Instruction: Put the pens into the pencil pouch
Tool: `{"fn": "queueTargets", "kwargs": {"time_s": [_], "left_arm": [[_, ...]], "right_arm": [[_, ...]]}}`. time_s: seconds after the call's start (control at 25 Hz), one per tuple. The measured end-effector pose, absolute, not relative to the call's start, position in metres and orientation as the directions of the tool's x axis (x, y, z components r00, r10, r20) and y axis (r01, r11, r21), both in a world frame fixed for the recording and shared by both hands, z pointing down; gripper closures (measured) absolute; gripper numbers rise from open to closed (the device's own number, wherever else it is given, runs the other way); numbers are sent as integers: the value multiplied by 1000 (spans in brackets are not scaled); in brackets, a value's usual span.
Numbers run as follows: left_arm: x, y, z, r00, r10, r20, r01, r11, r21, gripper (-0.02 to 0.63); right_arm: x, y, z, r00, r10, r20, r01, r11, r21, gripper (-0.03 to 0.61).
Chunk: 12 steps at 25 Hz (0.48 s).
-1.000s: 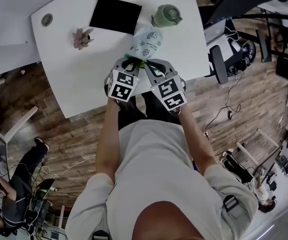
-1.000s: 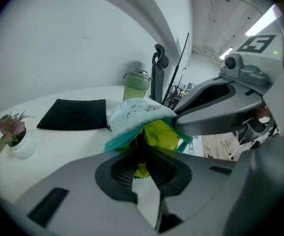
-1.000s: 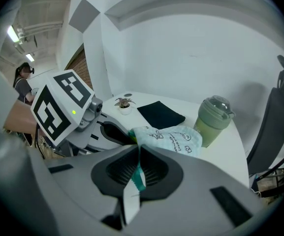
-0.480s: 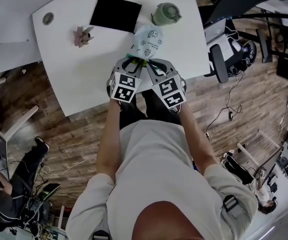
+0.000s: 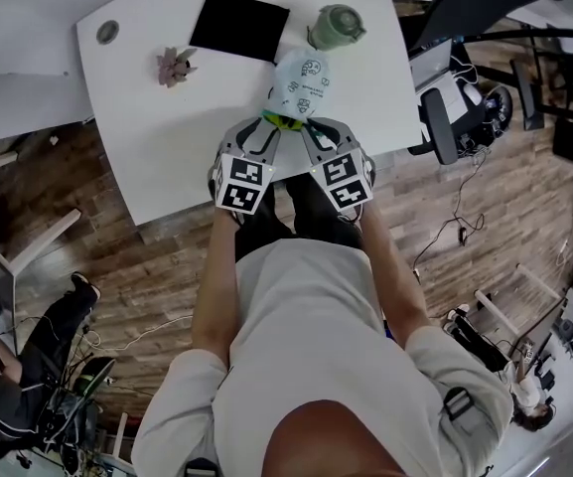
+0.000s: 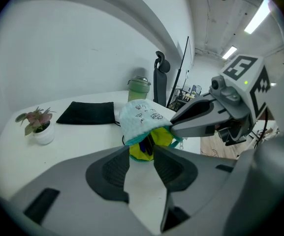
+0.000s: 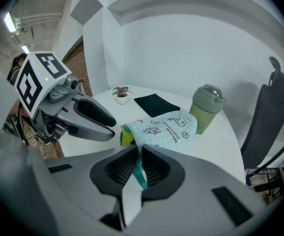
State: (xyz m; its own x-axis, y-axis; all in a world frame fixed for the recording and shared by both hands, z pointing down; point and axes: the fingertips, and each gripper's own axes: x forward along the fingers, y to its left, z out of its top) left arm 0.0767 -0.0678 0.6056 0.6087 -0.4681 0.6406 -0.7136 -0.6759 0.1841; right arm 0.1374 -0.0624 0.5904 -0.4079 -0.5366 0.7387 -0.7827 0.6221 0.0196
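Observation:
The pencil pouch (image 5: 301, 79) is pale blue with small prints and a yellow lining. It lies on the white table (image 5: 167, 137) with its mouth toward me. Dark pens (image 6: 145, 144) stick out of the yellow mouth. My left gripper (image 5: 266, 132) stands just short of that mouth; its jaws have just been opening and nothing is between them (image 6: 141, 151). My right gripper (image 5: 309, 132) holds the pouch's teal edge (image 7: 138, 168). Its jaws have just eased a little, but the pads still pinch the fabric (image 7: 138, 154).
A green lidded tumbler (image 5: 336, 26) stands right behind the pouch. A flat black cloth bag (image 5: 238, 28) lies to its left, with a small potted plant (image 5: 175, 66) further left. A black office chair (image 5: 445, 117) stands off the table's right edge.
The left gripper's jaws have spread apart and it has drawn back slightly from the pouch's mouth. The right gripper has dipped a little and keeps the pouch's edge.

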Motion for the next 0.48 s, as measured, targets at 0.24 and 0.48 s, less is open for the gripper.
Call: {"fn": "queueTargets", "kwargs": {"time_s": [0.24, 0.48], "left_arm": [[58, -65, 585, 601, -511, 615, -727, -668, 155, 462], [46, -70, 550, 608, -561, 562, -732, -670, 123, 456]], "right_arm": [[140, -56, 593, -387, -568, 726, -807, 590, 31, 521], [145, -58, 567, -369, -655, 659, -838, 542, 69, 477]]}}
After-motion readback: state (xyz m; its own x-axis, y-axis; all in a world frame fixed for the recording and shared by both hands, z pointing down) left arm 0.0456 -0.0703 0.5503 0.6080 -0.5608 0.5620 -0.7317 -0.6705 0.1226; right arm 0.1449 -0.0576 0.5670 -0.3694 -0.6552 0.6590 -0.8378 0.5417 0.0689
